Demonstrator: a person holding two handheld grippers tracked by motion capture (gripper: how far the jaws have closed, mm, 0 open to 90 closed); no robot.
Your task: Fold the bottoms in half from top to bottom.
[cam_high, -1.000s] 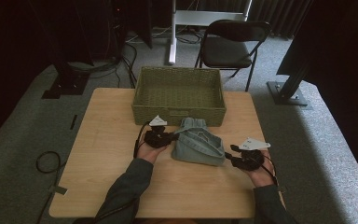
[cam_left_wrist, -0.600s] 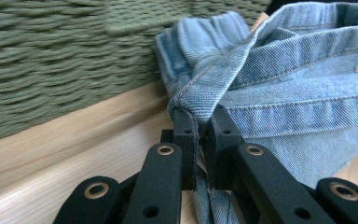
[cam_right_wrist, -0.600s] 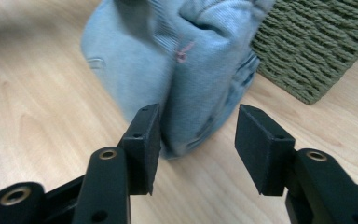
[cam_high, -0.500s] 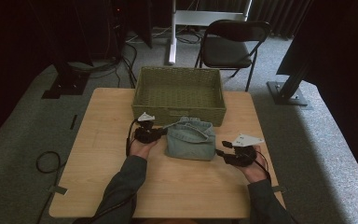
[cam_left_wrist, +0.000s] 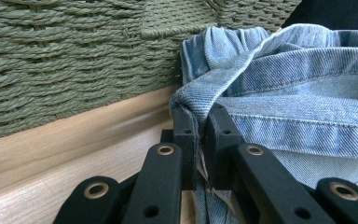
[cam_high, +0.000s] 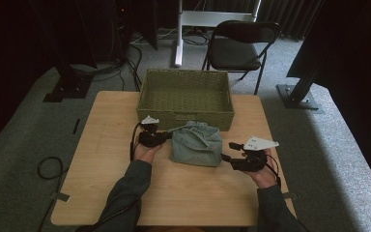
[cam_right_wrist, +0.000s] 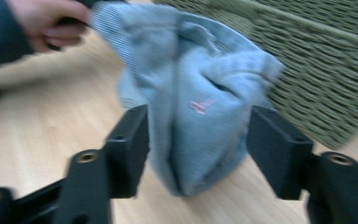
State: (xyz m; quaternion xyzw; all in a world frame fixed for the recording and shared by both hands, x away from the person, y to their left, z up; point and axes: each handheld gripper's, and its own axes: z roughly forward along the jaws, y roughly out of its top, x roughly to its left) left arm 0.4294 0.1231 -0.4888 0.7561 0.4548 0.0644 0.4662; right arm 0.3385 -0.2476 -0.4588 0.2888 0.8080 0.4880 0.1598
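A folded light-blue denim garment (cam_high: 196,144) lies on the wooden table (cam_high: 101,164) just in front of a green woven basket (cam_high: 186,113). My left gripper (cam_high: 162,138) is at the garment's left side. In the left gripper view it (cam_left_wrist: 200,119) is shut on a stitched denim hem (cam_left_wrist: 279,93), close to the basket wall (cam_left_wrist: 74,60). My right gripper (cam_high: 228,150) is at the garment's right side and its jaws have just been opening. In the blurred right gripper view it (cam_right_wrist: 198,149) straddles the bunched denim (cam_right_wrist: 200,116) without pressing on it.
The basket's inside (cam_high: 186,94) holds nothing I can see. A black chair (cam_high: 236,53) and a white stand (cam_high: 178,34) are on the carpet beyond the table. Bare tabletop lies on both sides of the hands and toward the near edge.
My left gripper has pulled the denim's edge to the left and a little toward the basket, bunching the garment. The right gripper's jaws have spread apart and it has shifted slightly left.
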